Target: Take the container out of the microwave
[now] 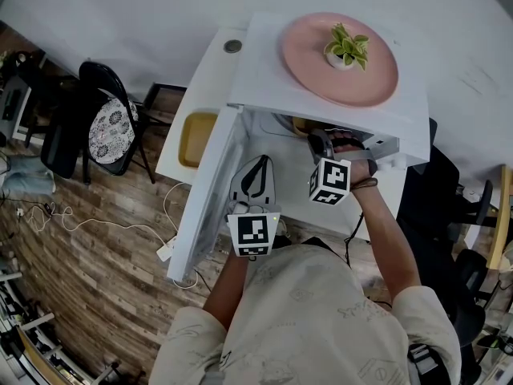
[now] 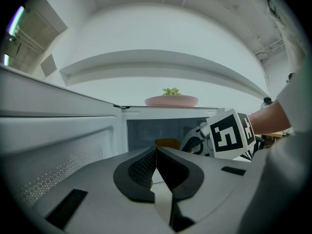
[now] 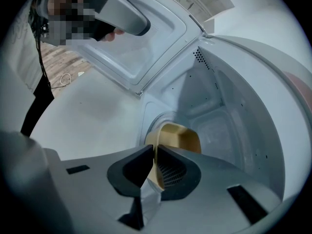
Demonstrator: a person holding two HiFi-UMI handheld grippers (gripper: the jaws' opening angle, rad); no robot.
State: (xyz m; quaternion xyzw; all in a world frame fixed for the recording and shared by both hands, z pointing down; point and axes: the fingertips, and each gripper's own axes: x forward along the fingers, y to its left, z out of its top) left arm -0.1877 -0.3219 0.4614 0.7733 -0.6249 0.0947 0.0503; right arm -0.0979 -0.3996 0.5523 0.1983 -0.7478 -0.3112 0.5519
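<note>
The right gripper [image 3: 155, 165] was found clamped on the near wall of the yellow container [image 3: 179, 139], which was judged light, stiff and possibly slippery. The left gripper [image 2: 156, 169] was noted closed and empty.

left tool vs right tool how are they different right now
The right tool reaches into the microwave; the left tool sits outside, by the open door. The right tool's jaws pinch the wall of the yellow container; the left tool's jaws are shut on nothing. The right tool tilts down more steeply than the left tool. Both have their jaws closed.
</note>
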